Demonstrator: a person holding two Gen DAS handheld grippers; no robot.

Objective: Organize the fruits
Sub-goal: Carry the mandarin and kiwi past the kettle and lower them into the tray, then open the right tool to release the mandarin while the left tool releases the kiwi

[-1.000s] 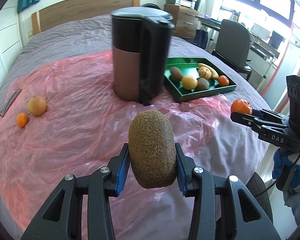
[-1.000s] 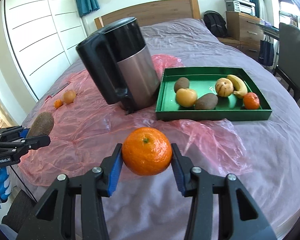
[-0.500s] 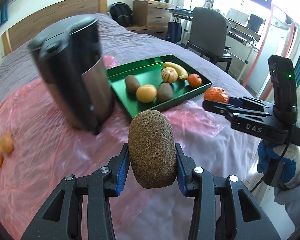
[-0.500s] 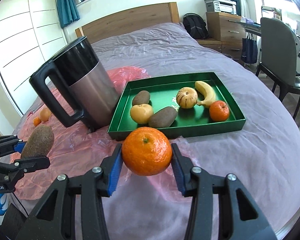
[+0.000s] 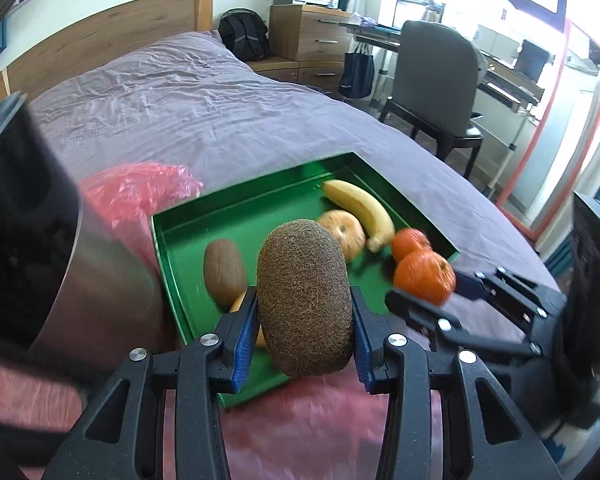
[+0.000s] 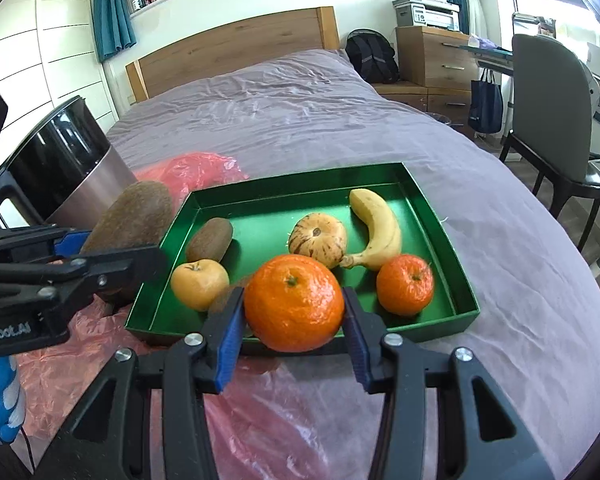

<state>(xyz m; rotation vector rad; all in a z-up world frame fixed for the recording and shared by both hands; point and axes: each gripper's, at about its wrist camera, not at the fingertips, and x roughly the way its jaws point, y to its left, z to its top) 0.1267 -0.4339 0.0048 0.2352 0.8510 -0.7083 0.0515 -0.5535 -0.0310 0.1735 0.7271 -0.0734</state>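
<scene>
My left gripper (image 5: 303,320) is shut on a brown kiwi (image 5: 305,300), held upright just before the near edge of the green tray (image 5: 236,208). An orange (image 6: 294,302) sits clamped in my right gripper (image 6: 294,328), which is shut on it at the tray's (image 6: 284,194) front rim. From the right wrist view the left gripper (image 6: 112,252) and its kiwi (image 6: 130,216) hover at the tray's left side. Inside the tray lie a second kiwi (image 6: 209,239), a yellow apple (image 6: 199,285), a striped round fruit (image 6: 318,238), a banana (image 6: 378,228) and a small orange (image 6: 405,283).
A black and steel kettle (image 6: 66,160) stands left of the tray on pink plastic sheeting (image 6: 204,168) spread over the purple bed (image 6: 300,104). A chair (image 6: 548,92), a desk and a wooden dresser (image 6: 432,56) line the right side beyond the bed edge.
Both grippers have travelled rightward and closer to the green tray, each still gripping its fruit. The kettle has slid to the left of both views and the tray now fills the centre.
</scene>
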